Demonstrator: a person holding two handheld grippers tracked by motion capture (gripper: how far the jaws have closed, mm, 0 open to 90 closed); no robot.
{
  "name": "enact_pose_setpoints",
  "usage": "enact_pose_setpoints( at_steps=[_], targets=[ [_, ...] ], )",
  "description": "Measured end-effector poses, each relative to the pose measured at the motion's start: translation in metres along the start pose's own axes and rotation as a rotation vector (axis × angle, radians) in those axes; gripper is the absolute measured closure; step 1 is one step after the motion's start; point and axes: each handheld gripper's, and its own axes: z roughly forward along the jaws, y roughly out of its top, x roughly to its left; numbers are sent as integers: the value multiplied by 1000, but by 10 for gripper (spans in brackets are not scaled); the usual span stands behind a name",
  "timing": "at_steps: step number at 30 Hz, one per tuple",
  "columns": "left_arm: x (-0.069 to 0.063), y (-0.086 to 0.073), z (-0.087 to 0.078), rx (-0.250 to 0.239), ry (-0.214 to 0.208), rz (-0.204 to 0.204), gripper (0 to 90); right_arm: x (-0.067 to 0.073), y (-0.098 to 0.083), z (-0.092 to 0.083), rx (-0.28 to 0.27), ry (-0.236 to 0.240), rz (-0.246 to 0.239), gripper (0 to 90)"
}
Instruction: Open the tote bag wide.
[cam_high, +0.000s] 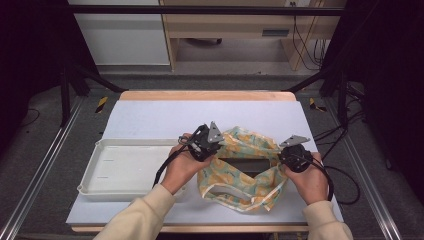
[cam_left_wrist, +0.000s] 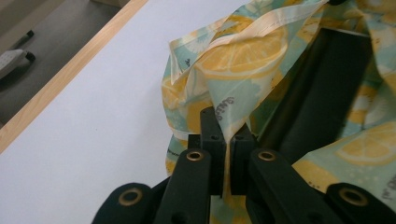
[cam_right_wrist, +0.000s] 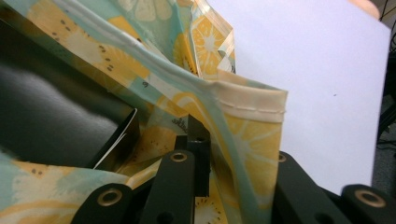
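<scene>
lemon-print fabric bag (cam_high: 243, 170) lying on the white table mat (cam_high: 165, 117), right of centre and toward the near edge, mouth gaping upward with a dark rectangular box (cam_high: 246, 165) sitting inside it; cream-trimmed handle loop trailing off the near side toward the person

stretching the mouth open between the two tools: left gripper (cam_high: 204, 142) pinching the left rim, jaws closed together on a fold of the cloth as seen in the left gripper view (cam_left_wrist: 224, 140); right gripper (cam_high: 295, 156) gripping the opposite rim, the stitched cream hem (cam_right_wrist: 247, 105) draped across its jaws in the right gripper view, one jaw hidden behind the fabric but apparently clamped on it too

running roughly left to right between the grippers, the long axis of the opening and of the box inside; each hand equally close, already touching its own side of the rim, so any coming lift or peel probably turning on keeping both pulls level and opposed

lying just beside the left hand (cam_high: 182, 165), on the left half of the mat, an empty white plastic tray (cam_high: 125, 167), a likely place for the box or bag; nothing standing between bag and tray apart from the left forearm; far half of the mat bare

possibly snagging on the box corners if the cloth gets dragged sideways rather than upward
</scene>
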Motion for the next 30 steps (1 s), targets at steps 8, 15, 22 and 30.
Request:
enact_pose_setpoints(
  at_steps=[8,15,22,30],
  targets=[
    [4,-5,4,6,2,-20,890,3,-5,-15,-99,32,-4,544],
    [4,-7,5,8,4,-24,890,2,-1,-41,-200,34,7,419],
    [3,-9,4,8,-3,-23,890,0,8,-31,-165,22,-26,720],
    [7,-18,11,34,-6,-46,889,0,7,-10,-136,33,-62,900]
  ],
)
